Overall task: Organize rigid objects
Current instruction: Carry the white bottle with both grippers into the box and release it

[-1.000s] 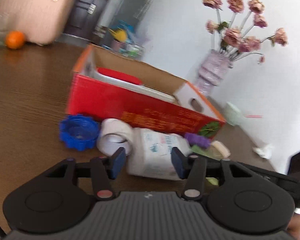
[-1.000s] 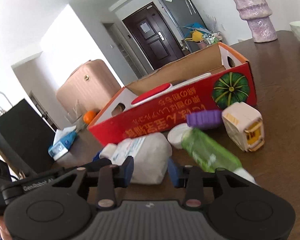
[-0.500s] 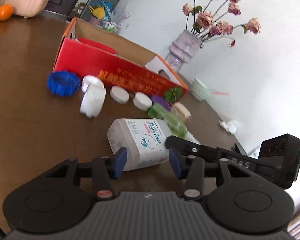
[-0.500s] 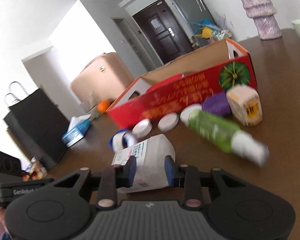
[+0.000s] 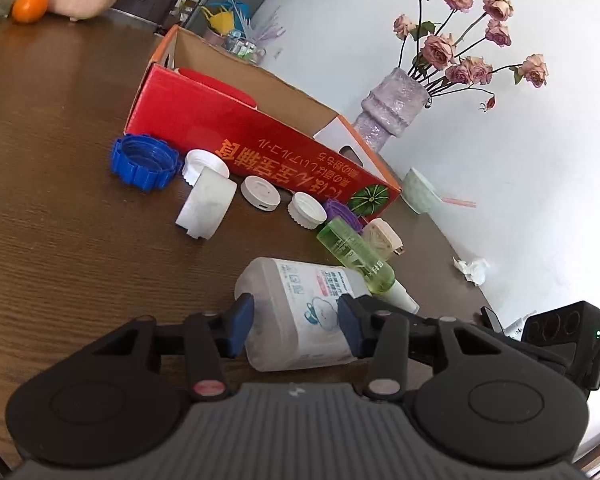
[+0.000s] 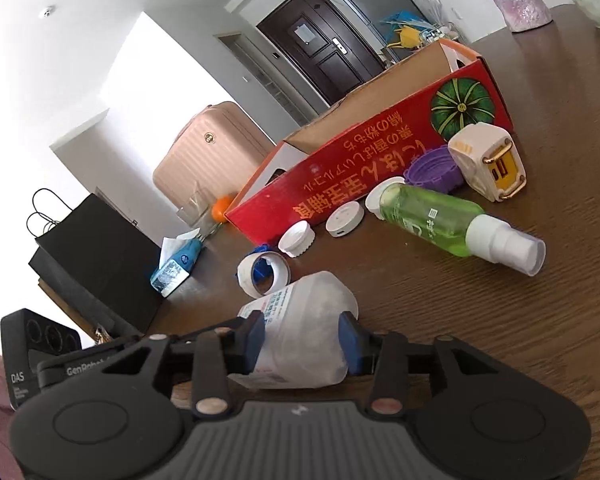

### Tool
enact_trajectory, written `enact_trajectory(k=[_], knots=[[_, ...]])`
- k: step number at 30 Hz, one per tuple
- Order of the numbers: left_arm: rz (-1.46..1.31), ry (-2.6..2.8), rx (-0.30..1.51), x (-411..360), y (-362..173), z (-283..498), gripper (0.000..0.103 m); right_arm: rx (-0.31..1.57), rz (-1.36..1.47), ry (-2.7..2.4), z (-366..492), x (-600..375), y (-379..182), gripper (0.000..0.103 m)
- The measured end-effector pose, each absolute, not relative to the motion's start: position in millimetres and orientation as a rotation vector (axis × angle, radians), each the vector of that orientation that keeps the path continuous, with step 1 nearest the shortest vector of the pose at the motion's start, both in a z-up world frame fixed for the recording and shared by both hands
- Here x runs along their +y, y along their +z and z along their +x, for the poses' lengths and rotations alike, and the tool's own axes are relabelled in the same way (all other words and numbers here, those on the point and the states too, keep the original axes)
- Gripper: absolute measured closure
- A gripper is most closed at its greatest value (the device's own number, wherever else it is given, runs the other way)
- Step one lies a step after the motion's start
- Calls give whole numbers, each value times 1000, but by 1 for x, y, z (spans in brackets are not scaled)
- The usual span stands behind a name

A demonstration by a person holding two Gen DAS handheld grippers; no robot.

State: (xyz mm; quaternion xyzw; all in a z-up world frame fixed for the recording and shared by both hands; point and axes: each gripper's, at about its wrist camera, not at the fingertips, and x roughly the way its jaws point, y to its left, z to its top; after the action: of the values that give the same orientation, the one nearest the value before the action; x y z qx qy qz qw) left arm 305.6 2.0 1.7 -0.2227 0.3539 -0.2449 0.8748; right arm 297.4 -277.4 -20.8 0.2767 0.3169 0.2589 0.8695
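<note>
A translucent white bottle [image 5: 300, 292] with a printed label lies on its side on the brown table [image 5: 60, 240], held from two sides. My left gripper [image 5: 296, 320] is shut on it, blue pads pressing both flanks. In the right wrist view the same bottle [image 6: 300, 304] sits between the pads of my right gripper [image 6: 302, 336]; its jaws are opening but the pads still touch the bottle. Beyond lie a green spray bottle [image 5: 352, 252], a blue cap [image 5: 142, 158], a purple cap [image 6: 432, 168], a beige plug [image 6: 484, 160] and white lids [image 5: 260, 193].
An open red cardboard box [image 5: 240, 132] stands behind the loose items, with a red-topped thing inside. A vase of flowers [image 5: 392, 108] and a pale bowl [image 5: 420, 196] stand by the wall. A black bag [image 6: 96, 256], a tissue pack [image 6: 176, 264] and an orange [image 5: 30, 6] are at the table's far side.
Both grippers have drawn back from the red box, and the white bottle came along away from the caps. The left jaws have closed in on the bottle.
</note>
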Motion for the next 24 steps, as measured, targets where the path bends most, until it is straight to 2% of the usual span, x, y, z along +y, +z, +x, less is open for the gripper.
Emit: enact_trajectory(k=[5, 10, 18, 24], knots=[[-470, -520, 686, 3, 12, 294, 63, 656, 574, 540, 291, -282, -15, 71], [-443, -511, 641, -6, 35, 312, 63, 580, 511, 522, 302, -280, 13, 72], [-390, -524, 510, -30, 88, 386, 63, 436, 397, 477, 370, -286, 75, 72], [-367, -471, 521, -42, 99, 461, 62, 488, 409, 470, 451, -284, 78, 72]])
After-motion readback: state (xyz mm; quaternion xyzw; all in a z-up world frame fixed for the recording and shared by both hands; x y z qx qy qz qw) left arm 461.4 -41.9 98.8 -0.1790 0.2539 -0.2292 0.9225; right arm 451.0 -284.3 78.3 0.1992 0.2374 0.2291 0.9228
